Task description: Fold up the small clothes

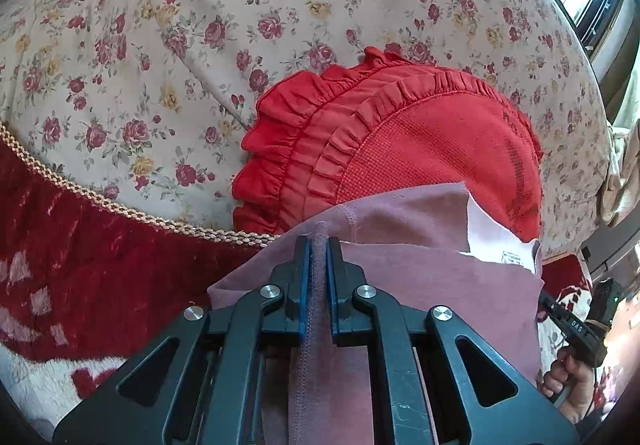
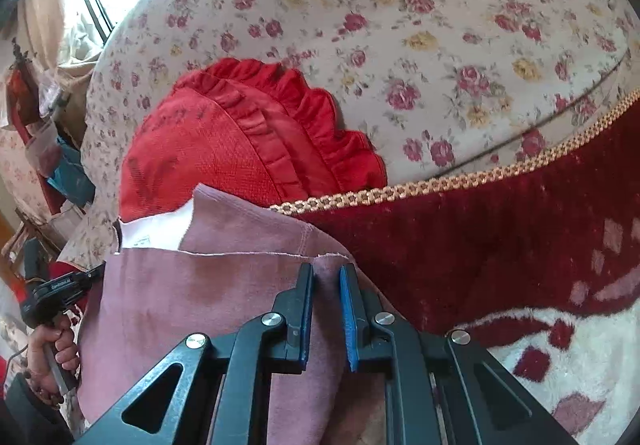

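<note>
Left wrist view showed the left gripper (image 1: pixel 318 245) pinched nearly flat on a seam of the mauve garment (image 1: pixel 420 273), the blue pads squeezing the cloth with almost no gap. From where I stood the grip looked firm. In the right wrist view the right gripper (image 2: pixel 326 273) had its jaws a little apart, with a ridge of the same mauve cloth running up between them; I could not tell whether the pads pressed on it or merely stood around it.

Between the two tools the garment was stretched by its upper edge, hanging toward the person, with a white label (image 1: pixel 496 241) peeking out at about two o'clock from the left tongs and at ten o'clock from the right ones. Each view caught the other hand on its handle: one at four o'clock (image 1: pixel 568 377), one at eight o'clock (image 2: pixel 52 349).

Beyond the mauve piece, at twelve o'clock, a red ruffled garment (image 1: pixel 400 133) lay on the floral sheet (image 1: pixel 160 25), bunched and rounded, not folded as far as I could see. A dark red blanket (image 1: pixel 80 225) with a gold braided edge (image 1: pixel 120 209) ran at nine o'clock in the left view and three o'clock in the right.

I judged the work to be at an early stage: the mauve piece was only lifted and spread, no crease yet made, and the red one untouched. No finished stack was visible anywhere.
</note>
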### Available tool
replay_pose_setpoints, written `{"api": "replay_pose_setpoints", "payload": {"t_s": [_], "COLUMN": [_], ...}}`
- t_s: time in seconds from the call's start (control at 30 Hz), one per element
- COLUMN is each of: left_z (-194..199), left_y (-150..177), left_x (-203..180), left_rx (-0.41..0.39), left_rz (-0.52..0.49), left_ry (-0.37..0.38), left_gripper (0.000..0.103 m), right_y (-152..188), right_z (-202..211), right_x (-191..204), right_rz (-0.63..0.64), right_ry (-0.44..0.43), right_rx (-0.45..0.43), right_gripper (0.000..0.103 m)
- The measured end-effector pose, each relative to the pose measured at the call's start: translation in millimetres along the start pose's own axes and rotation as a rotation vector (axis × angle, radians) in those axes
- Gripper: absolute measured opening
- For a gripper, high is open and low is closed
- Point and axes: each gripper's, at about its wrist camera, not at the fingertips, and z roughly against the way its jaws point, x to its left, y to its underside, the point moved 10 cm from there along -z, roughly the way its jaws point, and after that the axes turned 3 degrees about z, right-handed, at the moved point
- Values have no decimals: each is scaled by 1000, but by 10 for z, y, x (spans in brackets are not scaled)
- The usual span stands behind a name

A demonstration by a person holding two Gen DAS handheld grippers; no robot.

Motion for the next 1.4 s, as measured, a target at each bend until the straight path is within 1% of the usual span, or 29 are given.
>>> {"api": "replay_pose_setpoints", "payload": {"t_s": [0.1, 0.17, 0.2, 0.23, 0.33, 0.4, 0.43, 0.5, 0.67, 0.7, 0.77, 0.8, 0.83, 0.93, 1.0, 1.03, 1.07, 1.1, 1.13, 1.17, 1.2, 1.23, 1.27, 1.3, 1.33, 1.37, 1.4], "left_z": [-13, -13, -2, 11, 152, 249, 279, 264, 239, 238, 200, 153, 93, -133, -138, -93, -57, 0, 80, 203, 307, 450, 573, 641, 663, 614, 493], "left_y": [13, 18, 14, 7, -113, -210, -246, -264, -285, -287, -254, -231, -202, -80, -87, -130, -161, -201, -248, -303, -341, -382, -405, -397, -355, -274, -162], "left_x": [-1, -34, -43, -54, -84, -112, -121, -120, -78, -73, -65, -65, -59, -62, -10, 35, 74, 132, 190, 238, 252, 237, 149, 27, -130, -311, -460], "left_rx": [6, 7, -1, -5, -75, -121, -140, -148, -180, -182, -178, -171, -162, -85, -77, -88, -101, -119, -140, -174, -204, -250, -288, -302, -299, -267, -207], "left_rz": [0, -10, -26, -43, -66, -62, -71, -81, -93, -95, -112, -131, -150, -178, -153, -122, -103, -76, -40, -1, 17, 33, 34, 18, -16, -65, -112], "left_ry": [1, 17, 2, -13, -50, -39, -46, -55, -84, -87, -119, -147, -175, -168, -161, -155, -161, -178, -188, -196, -207, -214, -186, -150, -101, -48, -8], "left_gripper": [5, 5, 3, 2, 2, 2, 2, 2, 2, 2, 2, 2, 3, 3, 6, 7, 7, 12, 22, 26, 30, 30, 31, 34, 38, 39, 40], "right_y": [15, 10, -14, -45, -207, -292, -314, -343, -317, -298, -253, -206, -165, -82, -109, -151, -207, -280, -318, -336, -333, -299, -268, -220, -154, -116, -72], "right_z": [-4, 17, 44, 74, 246, 349, 379, 411, 352, 331, 284, 229, 195, 138, 217, 272, 366, 491, 551, 595, 589, 541, 491, 414, 305, 215, 102], "right_x": [15, 45, 67, 75, 80, 85, 83, 80, 31, 15, -29, -75, -135, -257, -268, -225, -137, 19, 136, 302, 507, 706, 822, 919, 951, 892, 785], "right_rz": [-4, 6, 12, 14, 26, 35, 40, 41, 37, 36, 38, 32, 30, 1, 23, 40, 62, 87, 99, 114, 135, 165, 191, 217, 242, 249, 233], "right_ry": [-16, -27, -35, -31, 5, 32, 48, 70, 100, 103, 133, 159, 204, 231, 283, 291, 291, 273, 244, 192, 114, 48, 23, 5, 21, 66, 108], "right_rx": [9, 7, -3, -19, -106, -154, -166, -182, -168, -162, -148, -120, -107, -95, -107, -120, -145, -183, -200, -209, -199, -172, -152, -129, -99, -77, -42], "right_gripper": [13, 12, 4, 4, 3, 3, 3, 3, 3, 3, 3, 2, 1, 1, 1, 1, 1, 1, 1, 1, 1, 1, 1, 1, 1, 1, 1]}}
